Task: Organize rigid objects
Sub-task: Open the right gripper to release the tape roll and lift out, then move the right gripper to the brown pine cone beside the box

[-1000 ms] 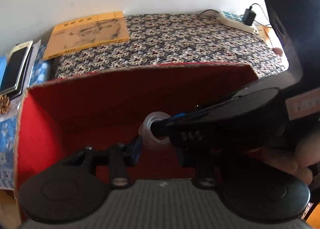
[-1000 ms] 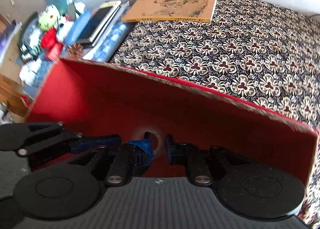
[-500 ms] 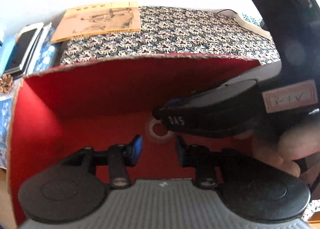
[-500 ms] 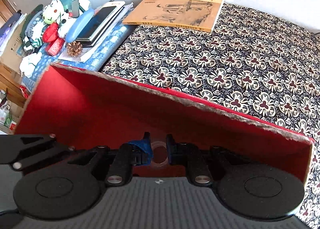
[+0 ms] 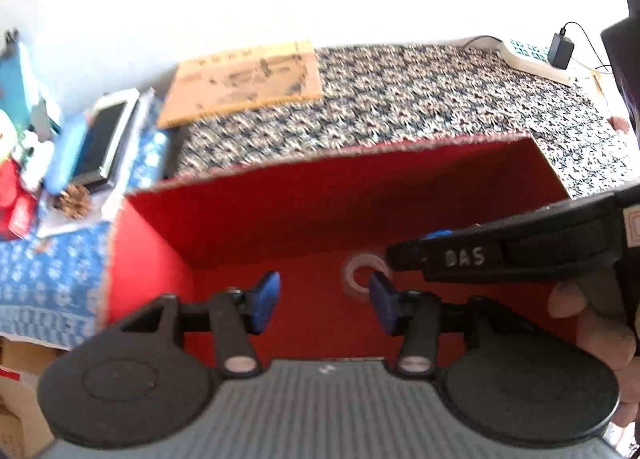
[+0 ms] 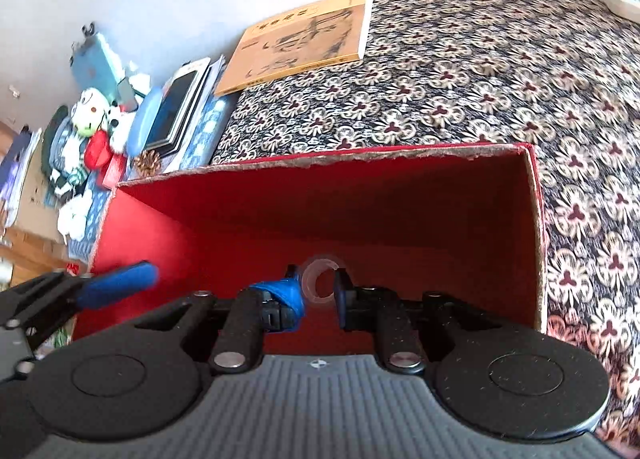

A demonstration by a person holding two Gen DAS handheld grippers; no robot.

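- The clear plastic tape ring [image 6: 320, 283] lies on the floor of the red cardboard box [image 6: 535, 243].
- The left gripper [image 5: 324, 301] is opening with nothing between its pads; lift it straight out.
- The right gripper [image 6: 318, 291] is pressed shut (empty, it seems); clear the wall.
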